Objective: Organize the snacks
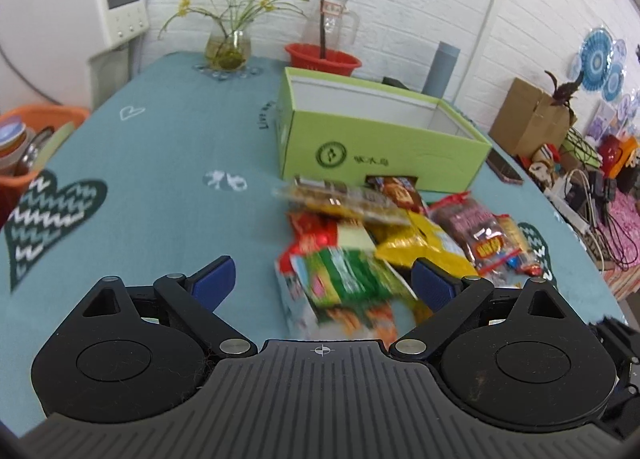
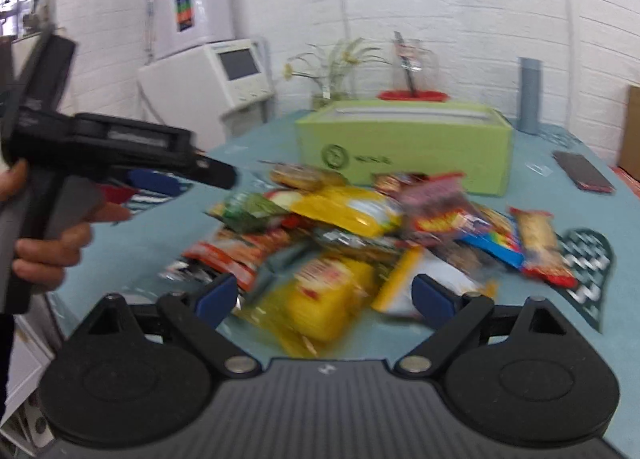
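Where snacks [image 1: 384,243] pile, one box [image 1: 380,139]

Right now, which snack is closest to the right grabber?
The bright yellow packet. It lies between the open fingers of the right gripper, at the near edge of the snack pile. The other packets sit farther back, toward the green box.

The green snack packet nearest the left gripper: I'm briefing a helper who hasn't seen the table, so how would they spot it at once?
Start at the lime-green open box on the teal tablecloth; the snack pile lies just in front of it. At the pile's near-left edge, between the open left gripper's blue pads, lies the green snack packet. It is the only mostly green wrapper among yellow, red and brown ones.
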The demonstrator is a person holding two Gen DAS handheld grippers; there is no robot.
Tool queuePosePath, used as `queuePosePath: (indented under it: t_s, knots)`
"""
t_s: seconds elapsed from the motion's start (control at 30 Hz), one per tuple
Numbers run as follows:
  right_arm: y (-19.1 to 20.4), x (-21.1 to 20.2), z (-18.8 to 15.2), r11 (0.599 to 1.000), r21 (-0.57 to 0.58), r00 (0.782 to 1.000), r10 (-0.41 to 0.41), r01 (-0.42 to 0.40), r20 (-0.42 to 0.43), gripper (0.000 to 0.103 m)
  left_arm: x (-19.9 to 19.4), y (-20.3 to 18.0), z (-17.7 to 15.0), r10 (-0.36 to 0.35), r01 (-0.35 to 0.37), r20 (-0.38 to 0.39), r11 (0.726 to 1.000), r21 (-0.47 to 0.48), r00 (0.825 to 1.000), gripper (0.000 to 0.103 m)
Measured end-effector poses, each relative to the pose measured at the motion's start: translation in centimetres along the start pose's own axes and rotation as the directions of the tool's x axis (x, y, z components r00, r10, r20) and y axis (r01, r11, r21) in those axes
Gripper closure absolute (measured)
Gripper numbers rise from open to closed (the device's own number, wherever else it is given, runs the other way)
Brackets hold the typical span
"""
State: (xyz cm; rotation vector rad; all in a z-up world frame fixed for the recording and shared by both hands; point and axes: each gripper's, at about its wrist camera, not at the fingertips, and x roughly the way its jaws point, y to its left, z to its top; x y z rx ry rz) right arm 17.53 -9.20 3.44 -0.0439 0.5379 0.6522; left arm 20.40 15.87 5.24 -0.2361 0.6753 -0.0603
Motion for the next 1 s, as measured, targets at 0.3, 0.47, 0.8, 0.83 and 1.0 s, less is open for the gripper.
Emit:
queuePosePath:
  t_s: [0.3,0.47,0.8,0.83,1.0]
  knots:
    - [4.3,7.7,3.7,0.985,-0.128,0.991,0.110,-0.119,-0.078,0.017,3.4,2.8,0.8,-0.175,0.176,-0.111,0.984,-0.004,0.978,0.036]
    - [4.1,9.4,3.5,0.988,-0.097,0.987,0.111,-0.122,-0.113,0.030,4.5,3.4,0.7,-0.254,0.251,-0.123,0.967,-0.039,0.959,0.045]
    - [6.0,8.8,4.7,0.973,-0.160,0.984,0.156,-0.168,-0.083,0.047,1.5,3.0,0.0,-0.278,0.272,-0.062,0.959,-0.083,0.959,0.100]
    - [5.9,8.7,5.1,0.973,-0.156,0.984,0.161,-0.171,-0.074,0.047,1.4,3.0,0.5,-0.277,0.272,-0.054,0.958,-0.087,0.959,0.100]
    - [4.3,9.2,9.0,0.968,-0.219,0.993,0.120,-0.120,-0.015,0.041,2.7,1.9,5.3,-0.310,0.306,-0.026,0.948,-0.090,0.950,0.100]
